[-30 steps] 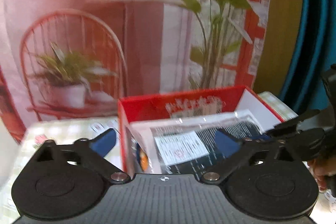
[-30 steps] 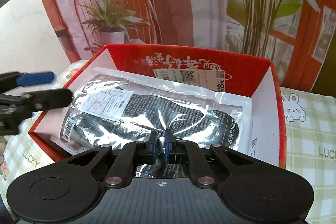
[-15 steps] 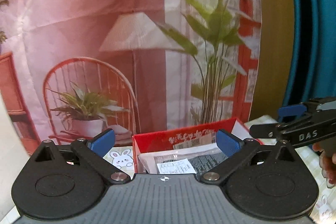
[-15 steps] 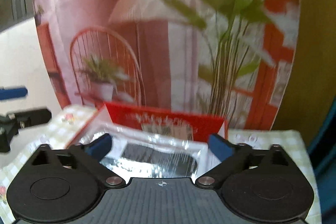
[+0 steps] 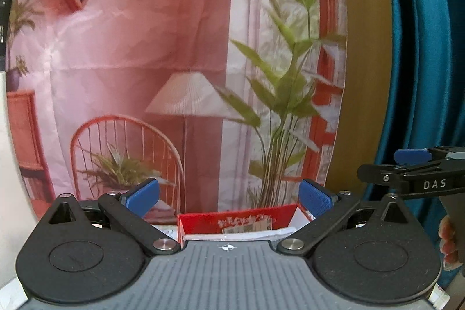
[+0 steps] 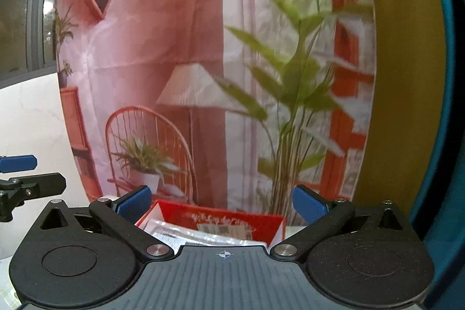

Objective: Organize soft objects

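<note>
1. our left gripper and right gripper both stand spread wide, grasping nothing, above the red box.
2. the plastic-wrapped soft pack lies inside the red box, so that item looks stowed.
3. we cannot tell whether other items remain outside it.

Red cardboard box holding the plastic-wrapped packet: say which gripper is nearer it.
Right, narrowly. The right gripper hovers back-right of the red cardboard box; the left gripper back-left, both high, open.
</note>
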`<control>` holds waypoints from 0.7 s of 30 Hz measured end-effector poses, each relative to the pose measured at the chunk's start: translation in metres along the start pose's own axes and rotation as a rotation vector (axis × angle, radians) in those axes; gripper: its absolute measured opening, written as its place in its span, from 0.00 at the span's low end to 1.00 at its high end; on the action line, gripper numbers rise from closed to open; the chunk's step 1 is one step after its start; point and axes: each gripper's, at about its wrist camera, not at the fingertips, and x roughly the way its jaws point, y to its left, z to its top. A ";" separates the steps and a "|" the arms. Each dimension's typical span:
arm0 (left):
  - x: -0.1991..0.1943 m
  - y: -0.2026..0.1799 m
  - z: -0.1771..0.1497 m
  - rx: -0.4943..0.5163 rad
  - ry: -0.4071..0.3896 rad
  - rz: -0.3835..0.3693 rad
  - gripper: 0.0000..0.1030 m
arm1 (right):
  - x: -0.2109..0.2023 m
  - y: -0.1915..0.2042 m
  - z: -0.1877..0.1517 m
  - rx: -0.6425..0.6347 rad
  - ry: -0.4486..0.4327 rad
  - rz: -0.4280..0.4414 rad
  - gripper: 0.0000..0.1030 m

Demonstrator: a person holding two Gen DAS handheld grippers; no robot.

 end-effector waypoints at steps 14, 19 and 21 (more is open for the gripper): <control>-0.032 -0.007 0.014 -0.005 -0.040 0.092 1.00 | -0.050 0.000 0.011 0.016 -0.068 -0.023 1.00; -0.035 -0.004 0.016 -0.020 -0.036 0.102 1.00 | -0.055 0.003 0.012 0.008 -0.072 -0.032 1.00; -0.036 -0.002 0.016 -0.028 -0.037 0.105 1.00 | -0.056 0.003 0.012 0.008 -0.072 -0.035 1.00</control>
